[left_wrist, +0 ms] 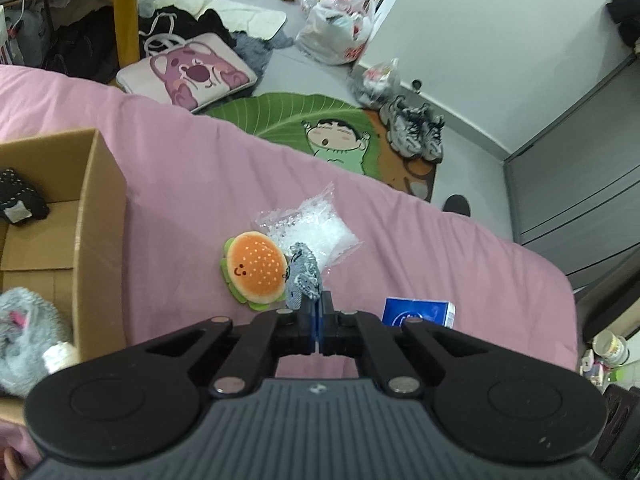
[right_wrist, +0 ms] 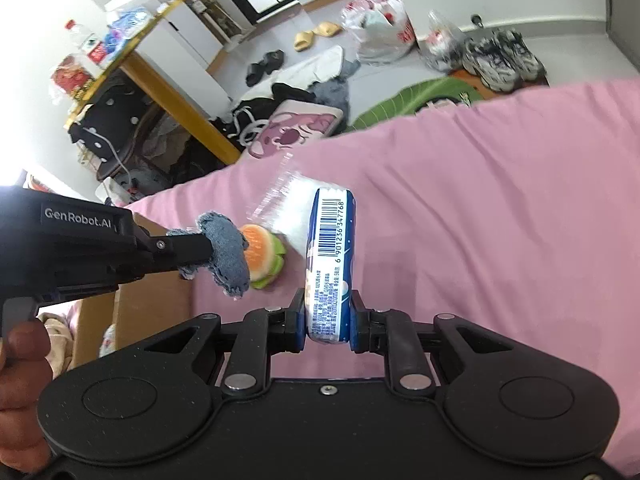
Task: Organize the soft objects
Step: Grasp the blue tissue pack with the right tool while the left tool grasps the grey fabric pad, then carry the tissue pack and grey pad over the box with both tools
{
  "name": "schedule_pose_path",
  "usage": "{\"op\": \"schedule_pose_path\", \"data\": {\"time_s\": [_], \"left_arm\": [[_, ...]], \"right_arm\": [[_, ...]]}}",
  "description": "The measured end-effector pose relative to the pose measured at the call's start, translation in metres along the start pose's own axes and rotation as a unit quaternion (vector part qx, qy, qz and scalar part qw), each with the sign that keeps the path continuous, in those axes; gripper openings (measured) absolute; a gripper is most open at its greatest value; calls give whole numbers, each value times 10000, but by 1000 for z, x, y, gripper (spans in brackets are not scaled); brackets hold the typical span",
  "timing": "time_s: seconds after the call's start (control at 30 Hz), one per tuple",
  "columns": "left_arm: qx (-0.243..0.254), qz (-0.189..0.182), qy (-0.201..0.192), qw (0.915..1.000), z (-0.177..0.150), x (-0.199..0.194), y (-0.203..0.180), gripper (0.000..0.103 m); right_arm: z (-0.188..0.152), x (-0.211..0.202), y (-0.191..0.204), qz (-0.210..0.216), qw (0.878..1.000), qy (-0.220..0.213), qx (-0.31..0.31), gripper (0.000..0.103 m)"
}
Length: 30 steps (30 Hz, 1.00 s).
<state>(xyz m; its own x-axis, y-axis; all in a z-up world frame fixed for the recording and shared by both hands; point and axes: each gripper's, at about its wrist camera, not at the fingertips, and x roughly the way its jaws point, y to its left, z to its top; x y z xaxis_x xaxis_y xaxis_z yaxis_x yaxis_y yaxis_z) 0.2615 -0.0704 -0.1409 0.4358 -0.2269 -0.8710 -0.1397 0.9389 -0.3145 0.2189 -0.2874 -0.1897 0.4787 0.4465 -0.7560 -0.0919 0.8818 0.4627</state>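
Raised above the pink bed (left_wrist: 200, 168), reaching level from the left edge of the right wrist view: left tongs (left_wrist: 318, 312), pinched tight on a small denim pouch (left_wrist: 303, 276); pouch standing up past the fingertips, just beside the burger plush (left_wrist: 256, 272) as seen from the left wrist; a hand (right_wrist: 20, 392) gripping the handle at lower left. Pointed across the bed: right tongs (right_wrist: 329, 320), clamped on a blue tissue pack (right_wrist: 330, 264), barcode side up, pack upright between the pads. Seen only from the left wrist: open cardboard box (left_wrist: 100, 216) toward the bed's left edge, a grey fluffy toy (left_wrist: 24, 336) and a black item (left_wrist: 20, 200) inside; a clear bag of white pellets (left_wrist: 316, 228) behind the burger plush.
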Motion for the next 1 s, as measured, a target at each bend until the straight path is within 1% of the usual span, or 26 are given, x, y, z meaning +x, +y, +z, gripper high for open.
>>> {"op": "schedule_pose_path", "data": {"time_s": [0.4, 0.63, 1.0], "left_arm": [[-135, -251, -389, 9988, -4, -52, 19, 0], [-227, -334, -574, 9975, -5, -78, 41, 0], [-459, -402, -796, 9950, -6, -109, 83, 0]], "right_arm": [[4, -31, 44, -39, 9986, -230, -470, 19], [3, -40, 71, -24, 9974, -315, -648, 19], [1, -42, 119, 9, 9948, -348, -960, 19]]}}
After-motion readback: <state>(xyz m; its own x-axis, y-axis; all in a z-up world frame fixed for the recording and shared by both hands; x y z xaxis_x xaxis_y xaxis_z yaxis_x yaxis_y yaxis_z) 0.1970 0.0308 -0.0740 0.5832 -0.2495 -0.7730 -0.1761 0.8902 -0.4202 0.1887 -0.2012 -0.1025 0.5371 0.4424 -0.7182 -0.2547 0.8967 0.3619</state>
